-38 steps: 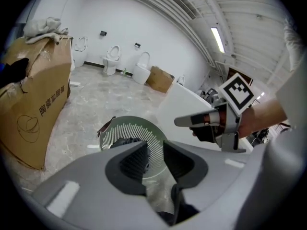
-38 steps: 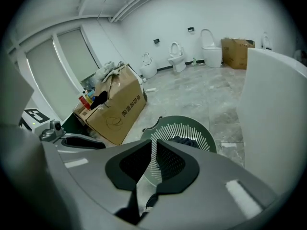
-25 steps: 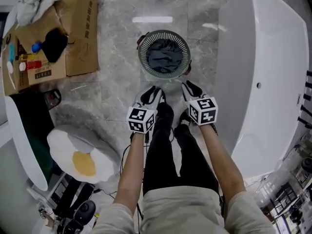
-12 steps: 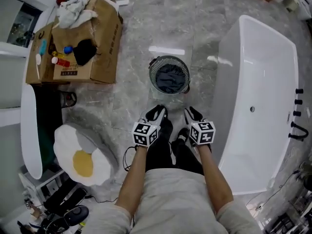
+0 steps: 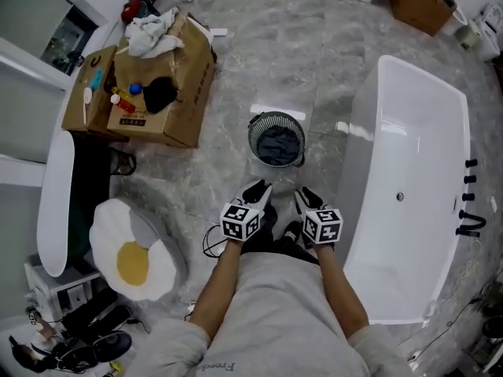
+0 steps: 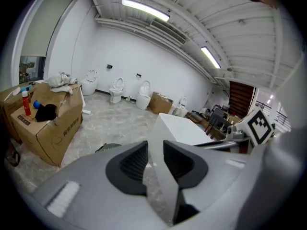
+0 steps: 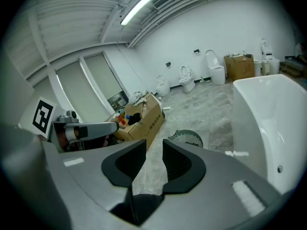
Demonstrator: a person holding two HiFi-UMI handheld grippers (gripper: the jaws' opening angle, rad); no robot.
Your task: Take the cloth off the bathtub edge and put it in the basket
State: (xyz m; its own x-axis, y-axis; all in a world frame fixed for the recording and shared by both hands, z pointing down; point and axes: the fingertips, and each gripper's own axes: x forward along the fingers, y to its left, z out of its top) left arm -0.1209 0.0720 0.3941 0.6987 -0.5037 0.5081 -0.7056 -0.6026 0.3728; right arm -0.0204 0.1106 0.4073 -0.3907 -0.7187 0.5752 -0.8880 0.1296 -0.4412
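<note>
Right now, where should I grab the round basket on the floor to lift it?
Probably the near rim of the basket, pinched from straight above, one jaw inside, one outside. It stands upright and open-topped with a thin slatted wall, and the dark cloth fills the middle.

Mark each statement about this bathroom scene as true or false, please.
1. A dark cloth lies inside the round basket. True.
2. The left gripper is shut on the cloth. False: its jaws stand slightly apart with nothing between them.
3. In the head view, the bathtub stands right of the basket. True.
4. The cardboard box is empty. False: it holds bottles and a dark item, with white rags on top.
5. A cloth hangs over the bathtub edge. False: no cloth shows on the edge.
</note>
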